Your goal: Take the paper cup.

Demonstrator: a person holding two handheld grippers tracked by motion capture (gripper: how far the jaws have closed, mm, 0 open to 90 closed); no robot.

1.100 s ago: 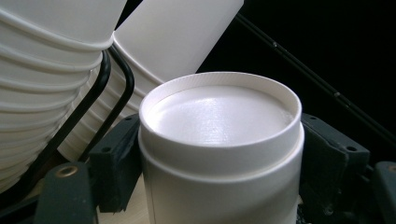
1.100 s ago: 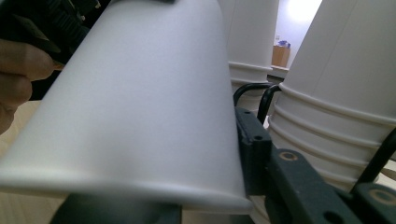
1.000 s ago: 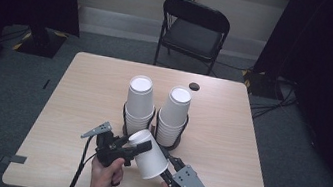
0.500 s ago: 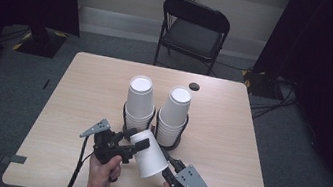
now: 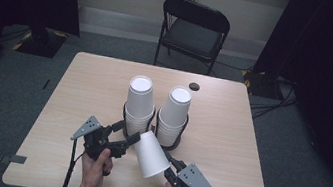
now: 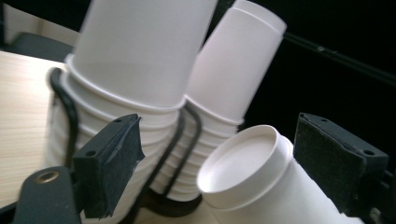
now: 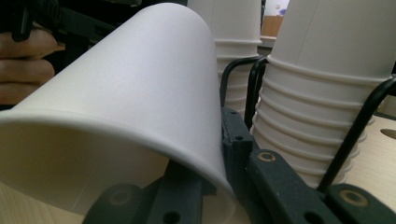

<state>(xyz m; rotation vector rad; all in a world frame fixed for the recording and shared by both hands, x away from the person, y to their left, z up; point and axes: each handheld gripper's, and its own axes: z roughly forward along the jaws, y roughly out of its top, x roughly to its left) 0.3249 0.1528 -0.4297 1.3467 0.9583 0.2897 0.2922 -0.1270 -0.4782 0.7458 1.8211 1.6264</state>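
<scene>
Cup point(image 5: 152, 155) hangs tilted over the table's point(image 5: 229, 134) near edge, just before two stacks point(image 5: 140, 104); my right claw point(image 7: 219, 154) pinches its rim wall. My left claw point(image 6: 219, 163) gapes around its base. I'd centre both pads before closing, keeping clear of the rack point(image 6: 65, 107).

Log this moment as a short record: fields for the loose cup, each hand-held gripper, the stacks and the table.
loose cup: white paper cup, tilted, base toward the stacks
right hand-held gripper: shut on the cup's rim wall
left hand-held gripper: open, jaws either side of the cup's base, not clamping
stacks: two stacks of upside-down cups, left stack, right stack, in a black wire holder
table: wooden table, small dark disc at far edge
</scene>
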